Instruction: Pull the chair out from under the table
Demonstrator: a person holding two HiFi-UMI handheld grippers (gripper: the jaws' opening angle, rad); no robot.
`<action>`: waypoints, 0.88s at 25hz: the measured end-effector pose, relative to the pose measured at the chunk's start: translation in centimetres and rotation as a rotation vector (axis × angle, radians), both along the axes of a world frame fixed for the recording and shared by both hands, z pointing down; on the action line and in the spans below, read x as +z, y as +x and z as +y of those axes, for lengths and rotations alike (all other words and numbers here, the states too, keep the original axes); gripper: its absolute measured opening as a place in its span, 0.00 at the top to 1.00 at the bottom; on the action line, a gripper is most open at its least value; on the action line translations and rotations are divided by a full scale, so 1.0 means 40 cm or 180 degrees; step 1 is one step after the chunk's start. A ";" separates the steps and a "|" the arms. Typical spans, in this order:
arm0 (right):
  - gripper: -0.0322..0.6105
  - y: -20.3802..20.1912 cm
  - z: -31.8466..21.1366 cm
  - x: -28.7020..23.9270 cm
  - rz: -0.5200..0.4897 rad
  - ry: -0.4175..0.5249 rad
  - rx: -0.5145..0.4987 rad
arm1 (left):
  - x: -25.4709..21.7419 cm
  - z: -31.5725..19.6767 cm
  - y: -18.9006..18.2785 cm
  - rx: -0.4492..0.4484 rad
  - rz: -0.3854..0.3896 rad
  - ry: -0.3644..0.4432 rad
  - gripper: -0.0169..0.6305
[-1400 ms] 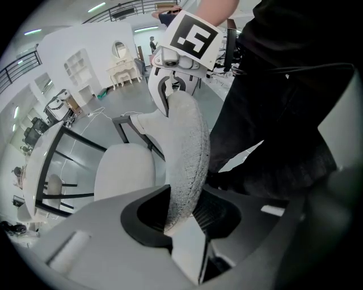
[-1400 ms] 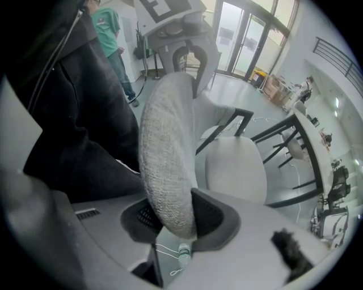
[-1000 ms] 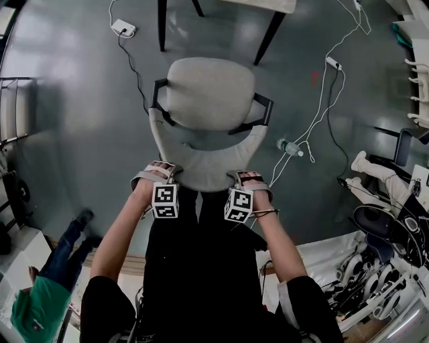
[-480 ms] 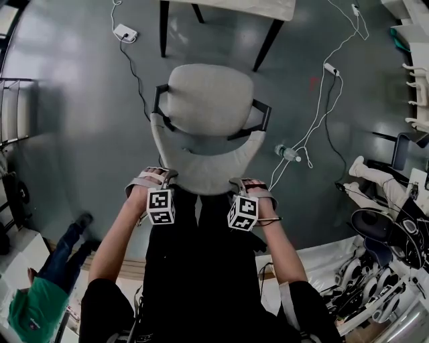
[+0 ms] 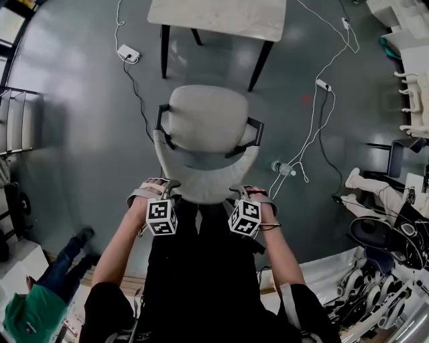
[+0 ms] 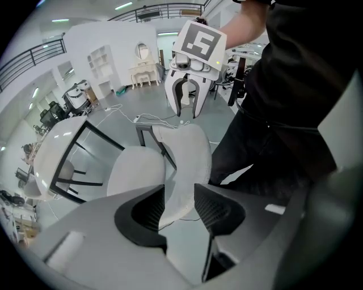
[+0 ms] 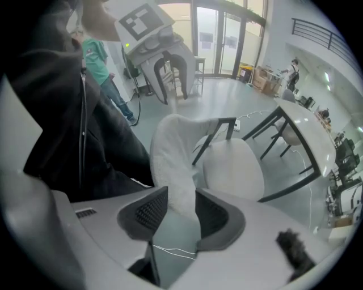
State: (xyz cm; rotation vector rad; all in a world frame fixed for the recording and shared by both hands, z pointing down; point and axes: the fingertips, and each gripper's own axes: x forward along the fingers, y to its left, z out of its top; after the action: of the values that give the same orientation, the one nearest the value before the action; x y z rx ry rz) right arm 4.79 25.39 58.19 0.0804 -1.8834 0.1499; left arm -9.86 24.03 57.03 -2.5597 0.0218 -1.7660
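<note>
STATE: grey padded black-framed chair (image 5: 208, 120) clear of white table (image 5: 218, 17) | left gripper (image 6: 178, 195), right gripper (image 7: 181, 207): jaws just opening, loose astride backrest (image 5: 204, 184), apparently releasing

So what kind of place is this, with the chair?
Probably a robotics lab or test hall: cables and a power strip trail over the grey floor, what look like white robot parts lie at the right, and a balcony railing runs high up.

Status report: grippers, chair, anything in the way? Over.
Left gripper, right gripper: jaws just been opening, backrest top between them, pads slack. Chair out from under table. Bottle, cables on floor to its right, apart from it.
</note>
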 end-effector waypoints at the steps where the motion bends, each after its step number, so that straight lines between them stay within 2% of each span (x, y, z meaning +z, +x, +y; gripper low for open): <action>1: 0.69 -0.001 -0.009 -0.010 -0.0020 -0.0016 0.0035 | -0.009 -0.008 0.001 -0.0009 0.0003 0.0035 0.71; 5: 0.77 0.009 -0.058 -0.045 0.0017 0.0108 0.0142 | -0.047 -0.042 0.006 -0.0071 0.0020 0.0159 0.73; 7: 0.86 0.006 -0.085 -0.071 -0.0054 0.0186 0.0263 | -0.070 -0.062 0.009 -0.0159 0.0060 0.0217 0.76; 9: 0.90 -0.003 -0.101 -0.099 -0.0170 0.0196 0.0392 | -0.095 -0.079 0.012 -0.0277 0.0122 0.0266 0.80; 13: 0.92 -0.017 -0.120 -0.146 -0.0297 0.0264 0.0555 | -0.150 -0.108 0.019 -0.0535 0.0264 0.0393 0.88; 17: 0.92 -0.044 -0.161 -0.212 -0.0603 0.0451 0.0950 | -0.209 -0.142 0.026 -0.0939 0.0552 0.0539 0.96; 22: 0.93 -0.075 -0.213 -0.314 -0.1036 0.0717 0.1431 | -0.301 -0.172 0.033 -0.1470 0.0960 0.0548 0.96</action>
State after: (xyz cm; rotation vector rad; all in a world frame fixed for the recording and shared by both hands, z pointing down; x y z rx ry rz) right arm 1.79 16.88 45.63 0.6703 -2.1762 0.2693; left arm -8.53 17.17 44.98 -2.8161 0.7915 -1.3747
